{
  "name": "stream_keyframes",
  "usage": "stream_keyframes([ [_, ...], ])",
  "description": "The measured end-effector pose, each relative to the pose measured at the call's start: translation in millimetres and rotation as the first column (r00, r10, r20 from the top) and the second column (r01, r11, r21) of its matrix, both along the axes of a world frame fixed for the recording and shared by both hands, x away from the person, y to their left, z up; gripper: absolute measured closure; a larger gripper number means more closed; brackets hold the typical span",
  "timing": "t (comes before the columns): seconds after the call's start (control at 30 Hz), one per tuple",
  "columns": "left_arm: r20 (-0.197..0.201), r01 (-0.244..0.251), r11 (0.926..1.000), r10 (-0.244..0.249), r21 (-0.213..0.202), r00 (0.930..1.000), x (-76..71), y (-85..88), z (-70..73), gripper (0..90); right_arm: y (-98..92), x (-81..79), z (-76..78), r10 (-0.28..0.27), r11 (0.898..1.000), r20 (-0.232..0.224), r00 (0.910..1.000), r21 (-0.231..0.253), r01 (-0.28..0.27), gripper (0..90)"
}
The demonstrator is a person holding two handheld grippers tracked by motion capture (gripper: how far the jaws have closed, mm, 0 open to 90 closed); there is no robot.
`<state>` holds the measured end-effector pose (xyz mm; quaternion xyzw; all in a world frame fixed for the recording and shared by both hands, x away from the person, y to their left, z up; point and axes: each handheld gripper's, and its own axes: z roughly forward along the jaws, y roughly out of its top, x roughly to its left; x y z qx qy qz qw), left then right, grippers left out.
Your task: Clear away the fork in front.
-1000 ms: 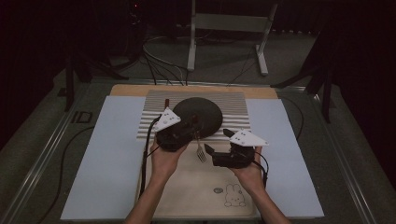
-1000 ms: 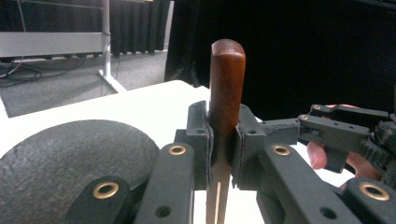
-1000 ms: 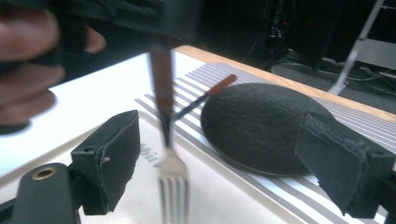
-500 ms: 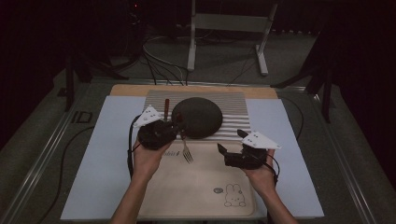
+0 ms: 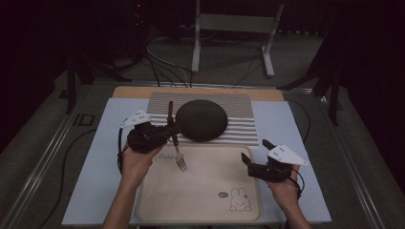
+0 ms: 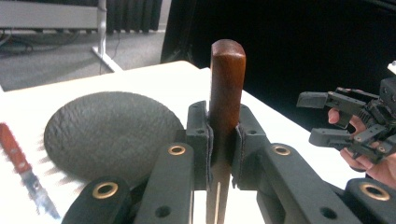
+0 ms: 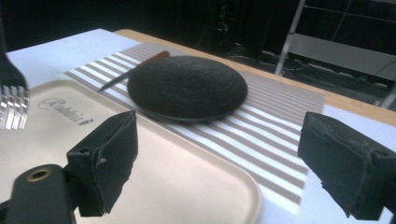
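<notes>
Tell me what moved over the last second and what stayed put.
The left gripper, shut on the fork, carried it left and slightly back. The right gripper, open, drew away rightward and toward the person, widening the gap between them. The dark dome, striped mat and beige tray stayed as they were.

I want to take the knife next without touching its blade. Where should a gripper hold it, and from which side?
Probably the red handle, from above, with the jaws across it. The knife lies flat on the striped mat, and the dome sits close along one side, so coming in sideways looks blocked.
</notes>
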<state>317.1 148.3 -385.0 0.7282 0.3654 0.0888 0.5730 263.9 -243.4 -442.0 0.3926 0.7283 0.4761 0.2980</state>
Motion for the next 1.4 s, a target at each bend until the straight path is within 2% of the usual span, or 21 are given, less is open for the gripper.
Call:
stream_keyframes([
  [0.2, -0.020, 0.007, 0.9999, -0.006, 0.009, 0.9998, -2.5, 13.2, -3.8, 80.5, -17.0, -8.5, -9.1, -0.040, 0.999, -0.004, 0.9992, 0.016, 0.040, 12.1],
  [0.4, -0.044, 0.023, 0.9996, -0.023, 0.014, 0.9988, -6.4, 22.0, -8.7, 80.6, -26.6, -13.5, -20.8, -0.072, 0.997, -0.023, 0.9971, -0.006, 0.072, 12.1],
  [0.47, -0.070, 0.035, 0.9994, -0.034, 0.007, 0.9970, -8.5, 29.3, -13.2, 80.5, -28.6, -13.2, -21.4, -0.080, 0.997, -0.025, 0.9965, -0.002, 0.080, 12.1],
  [0.63, -0.106, 0.030, 0.9996, -0.030, 0.000, 0.9940, -11.4, 41.6, -20.7, 80.5, -30.3, -11.6, -23.1, -0.086, 0.996, -0.025, 0.9960, -0.011, 0.086, 12.3],
  [0.87, -0.143, 0.043, 0.9988, -0.040, 0.023, 0.9890, -16.0, 49.0, -27.3, 80.4, -29.4, -11.8, -24.2, -0.090, 0.995, -0.019, 0.9957, -0.034, 0.090, 12.4],
  [1.03, -0.173, 0.056, 0.9975, -0.048, 0.042, 0.9837, -20.5, 55.7, -29.0, 80.4, -29.5, -11.9, -24.4, -0.091, 0.995, -0.015, 0.9957, -0.042, 0.090, 12.6],
  [1.13, -0.215, 0.063, 0.9958, -0.047, 0.066, 0.9755, -23.0, 61.4, -29.6, 80.4, -29.7, -11.8, -24.9, -0.097, 0.994, -0.014, 0.9952, -0.054, 0.096, 12.9],
  [1.33, -0.254, 0.091, 0.9899, -0.061, 0.109, 0.9653, -24.0, 63.8, -38.4, 80.3, -29.1, -11.7, -25.3, -0.097, 0.994, -0.012, 0.9952, -0.059, 0.097, 13.2],
  [1.4, -0.248, 0.080, 0.9933, -0.057, 0.084, 0.9670, -21.7, 65.4, -43.5, 80.1, -28.5, -11.9, -25.6, -0.095, 0.994, -0.012, 0.9954, -0.063, 0.094, 13.2],
])
